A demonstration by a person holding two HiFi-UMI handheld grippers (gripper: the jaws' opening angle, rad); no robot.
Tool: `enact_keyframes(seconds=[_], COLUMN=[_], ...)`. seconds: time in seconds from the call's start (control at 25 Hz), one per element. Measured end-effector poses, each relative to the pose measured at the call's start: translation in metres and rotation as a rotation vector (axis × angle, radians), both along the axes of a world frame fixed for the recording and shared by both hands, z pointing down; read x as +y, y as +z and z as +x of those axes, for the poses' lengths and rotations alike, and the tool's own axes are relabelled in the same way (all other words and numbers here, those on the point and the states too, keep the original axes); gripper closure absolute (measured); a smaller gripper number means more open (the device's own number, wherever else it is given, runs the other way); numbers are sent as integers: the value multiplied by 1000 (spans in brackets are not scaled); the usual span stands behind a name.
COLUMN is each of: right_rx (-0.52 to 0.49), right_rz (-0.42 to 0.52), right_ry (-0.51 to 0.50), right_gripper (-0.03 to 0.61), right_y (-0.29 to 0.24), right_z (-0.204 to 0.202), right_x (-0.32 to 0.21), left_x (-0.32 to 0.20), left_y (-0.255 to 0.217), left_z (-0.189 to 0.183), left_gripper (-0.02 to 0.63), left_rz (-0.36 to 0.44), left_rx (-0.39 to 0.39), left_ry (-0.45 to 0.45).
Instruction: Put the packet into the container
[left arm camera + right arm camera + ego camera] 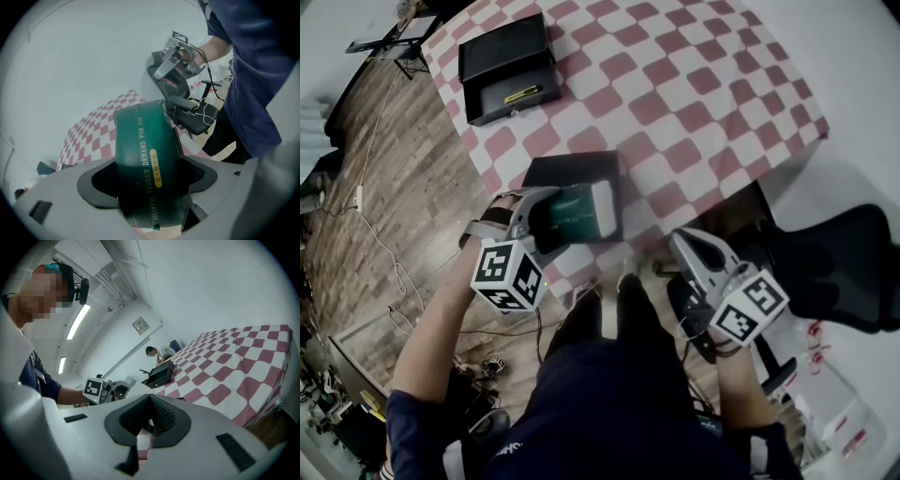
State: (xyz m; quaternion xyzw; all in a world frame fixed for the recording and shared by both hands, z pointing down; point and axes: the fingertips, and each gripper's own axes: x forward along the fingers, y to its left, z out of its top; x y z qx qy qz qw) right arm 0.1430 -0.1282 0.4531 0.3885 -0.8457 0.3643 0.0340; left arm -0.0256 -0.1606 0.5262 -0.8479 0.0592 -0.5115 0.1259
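We look down on a tabletop covered in red-and-white checked cloth. At its far left sits the open black container, well apart from a flat black box at the near edge. Our left gripper hangs over that flat box, its jaws parted and clamped on the dark green packet, which stands out beyond them. Our right gripper is off the tabletop's near edge, jaws together with nothing between them. A small yellow item lies inside the container.
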Motion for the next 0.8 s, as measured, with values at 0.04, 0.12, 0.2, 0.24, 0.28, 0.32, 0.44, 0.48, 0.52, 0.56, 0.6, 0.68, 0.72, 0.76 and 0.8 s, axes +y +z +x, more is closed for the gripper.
enact_keyframes(seconds=[0.04,0.12,0.2,0.24,0.28,0.32,0.44,0.48,0.52,0.56,0.6,0.68,0.72,0.76,0.8], right_rx=[-2,-6,-10,-11,-11,-12,-14,-15,-16,-17,-16,-16,-16,-17,-17], right_rz=[-5,-14,-20,-21,-24,-28,-37,-39,-41,-44,-46,-50,-52,-54,-55], right_ry=[1,0,2,3,3,3,4,4,5,5,6,7,7,7,7], right_gripper=[563,563,563,563,563,563,563,563,563,563,563,563,563,563,563], right_y=[3,9,13,14,16,17,21,22,23,24,25,26,26,27,27], right_z=[2,6,9,10,11,13,17,18,19,20,21,22,23,23,23], right_x=[1,2,3,3,3,3,3,3,3,4,4,5,6,7,7], left_x=[1,1,2,3,3,3,4,4,5,5,5,4,4,4,4], left_y=[5,14,22,26,30,33,45,49,52,54,57,60,61,62,64], left_z=[-1,-2,-1,0,1,1,1,1,1,1,1,3,4,5,6], left_gripper=[184,184,184,184,184,184,184,184,183,183,183,183,183,183,183], left_rz=[-2,-6,-10,-12,-14,-14,-28,-36,-42,-46,-49,-53,-56,-59,-62], left_rx=[-20,-55,-87,-102,-119,-137,-192,-204,-214,-224,-233,-247,-253,-259,-266], left_ry=[7,19,33,42,51,60,74,75,76,77,77,77,78,80,83])
